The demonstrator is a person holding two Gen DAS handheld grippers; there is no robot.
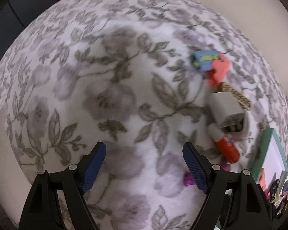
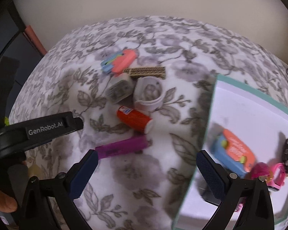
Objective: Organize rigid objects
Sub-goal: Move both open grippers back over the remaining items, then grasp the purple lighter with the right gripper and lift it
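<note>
both jaws gape empty over flowered fleecy cloth (image 1: pixel 124 88).

Both wrist views look steeply down, close over floral cloth (image 1: pixel 124 76); shared: red tube (image 2: pixel 134 119).

Black plastic left gripper (image 1: pixel 144 164) and right gripper (image 2: pixel 146 172), blue ribbed pads, silver screws, "GenRobot.AI" lettering

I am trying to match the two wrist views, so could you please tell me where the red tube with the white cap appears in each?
Left wrist: red tube at lower right, below the white charger block.
Right wrist: red tube near centre, just above the purple bar.
Shared landmark: the cardboard strip.
</note>
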